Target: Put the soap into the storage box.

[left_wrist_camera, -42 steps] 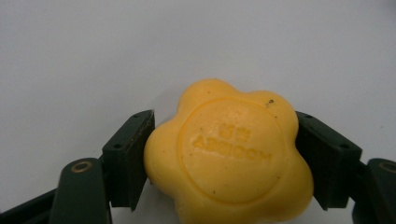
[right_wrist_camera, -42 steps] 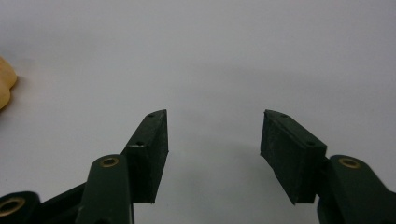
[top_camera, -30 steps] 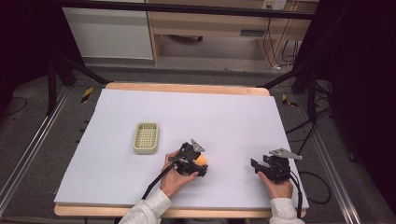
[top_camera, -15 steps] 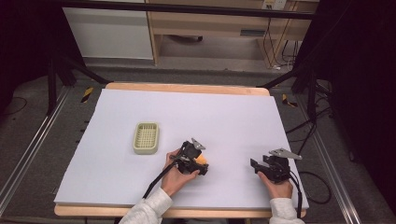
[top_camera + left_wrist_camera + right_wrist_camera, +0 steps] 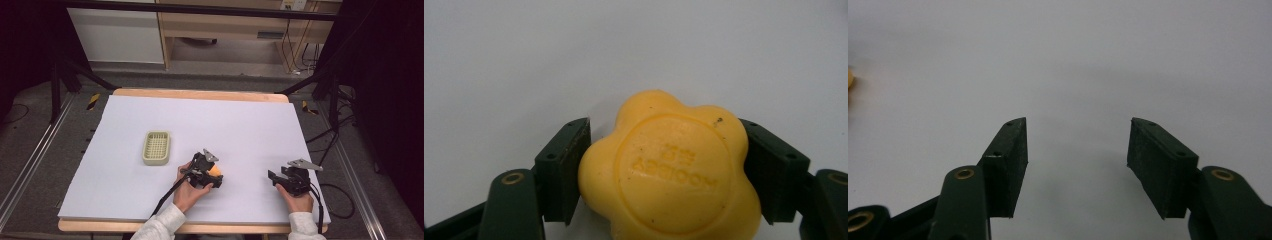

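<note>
Left gripper (image 5: 664, 165) clamped on yellow flower-shaped soap (image 5: 669, 175), right gripper (image 5: 1078, 150) jaws apart over white table (image 5: 240, 125)

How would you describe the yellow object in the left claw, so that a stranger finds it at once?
Start at the white table and go to its near edge, where the left claw is shut on a yellow soap bar. It is flower-shaped with a round embossed stamp, unlike the pale rectangular basket lying apart to its left.
</note>
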`<state>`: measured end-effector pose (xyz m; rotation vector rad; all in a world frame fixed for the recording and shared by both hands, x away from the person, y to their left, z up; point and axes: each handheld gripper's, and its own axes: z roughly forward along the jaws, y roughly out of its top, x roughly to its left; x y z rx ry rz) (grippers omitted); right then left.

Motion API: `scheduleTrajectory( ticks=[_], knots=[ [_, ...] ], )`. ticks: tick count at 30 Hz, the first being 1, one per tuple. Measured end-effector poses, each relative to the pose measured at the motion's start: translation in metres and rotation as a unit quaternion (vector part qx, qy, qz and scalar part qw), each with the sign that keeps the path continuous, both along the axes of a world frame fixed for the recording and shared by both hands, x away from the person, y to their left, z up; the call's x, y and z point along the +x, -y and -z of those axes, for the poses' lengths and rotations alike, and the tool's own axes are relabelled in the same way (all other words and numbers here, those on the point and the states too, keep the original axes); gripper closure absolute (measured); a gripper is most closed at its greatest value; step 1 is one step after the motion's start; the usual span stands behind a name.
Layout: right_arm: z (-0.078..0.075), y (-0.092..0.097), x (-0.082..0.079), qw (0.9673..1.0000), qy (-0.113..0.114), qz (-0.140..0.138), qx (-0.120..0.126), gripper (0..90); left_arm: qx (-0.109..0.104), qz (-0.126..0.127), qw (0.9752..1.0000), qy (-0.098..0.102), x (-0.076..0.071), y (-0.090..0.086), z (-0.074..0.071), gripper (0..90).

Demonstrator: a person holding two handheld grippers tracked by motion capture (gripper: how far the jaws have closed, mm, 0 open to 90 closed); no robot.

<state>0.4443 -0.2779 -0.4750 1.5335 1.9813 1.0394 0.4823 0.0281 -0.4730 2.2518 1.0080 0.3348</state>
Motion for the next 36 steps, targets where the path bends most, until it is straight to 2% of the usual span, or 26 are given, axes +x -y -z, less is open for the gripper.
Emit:
scheduleTrajectory(
  ticks=[5,19,36],
  knots=[
    [0.0,0.0,0.0,1.0,0.0,-0.001,-0.001,41.5,-0.006,0.006,1.0,0.005,-0.001,-0.003,-0.005,26.9],
    [-0.001,0.0,-0.001,1.0,0.005,0.002,0.0,41.5,-0.008,0.009,0.9996,0.027,-0.001,-0.019,-0.037,26.9],
    [-0.001,0.001,-0.002,1.0,0.009,0.003,0.001,41.6,-0.014,-0.005,0.9988,0.047,0.0,-0.048,-0.072,26.9]
  ],
)
